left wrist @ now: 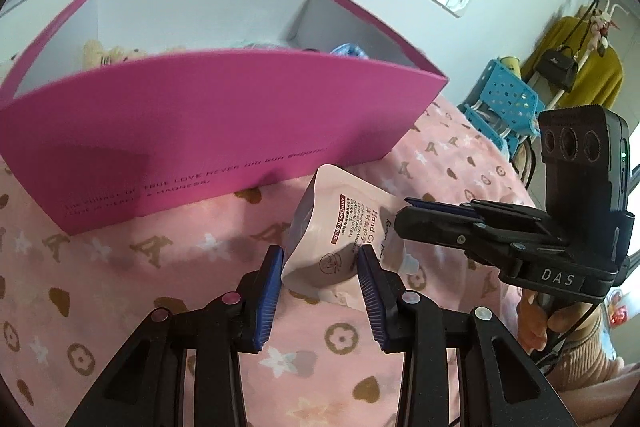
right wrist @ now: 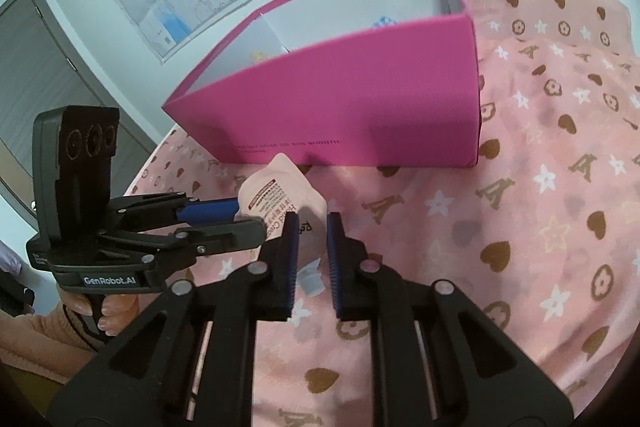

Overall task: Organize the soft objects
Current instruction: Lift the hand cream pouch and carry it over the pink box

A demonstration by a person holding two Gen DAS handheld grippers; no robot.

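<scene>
1. A soft pink hand-cream pouch (left wrist: 340,227) sat on the pink patterned bed cover (left wrist: 160,307), just in front of the pink box (left wrist: 200,115).
2. The left claw (left wrist: 320,279) clenched the pouch's lower end; the right claw (right wrist: 312,251) clamped its cap end.
3. Pulling apart could have torn the pouch or squeezed cream out.
4. The box's contents were mostly hidden behind its wall.

Both claws are black plastic linkages with silver round pivot caps and ribbed blue pads (left wrist: 267,291); the left claw (right wrist: 224,223) carries a white "GenRobot.AI" label, the right claw (left wrist: 416,215) reads "DAS", each topped by a three-lens black block; a peach ribbed sleeve (left wrist: 576,355) shows
</scene>
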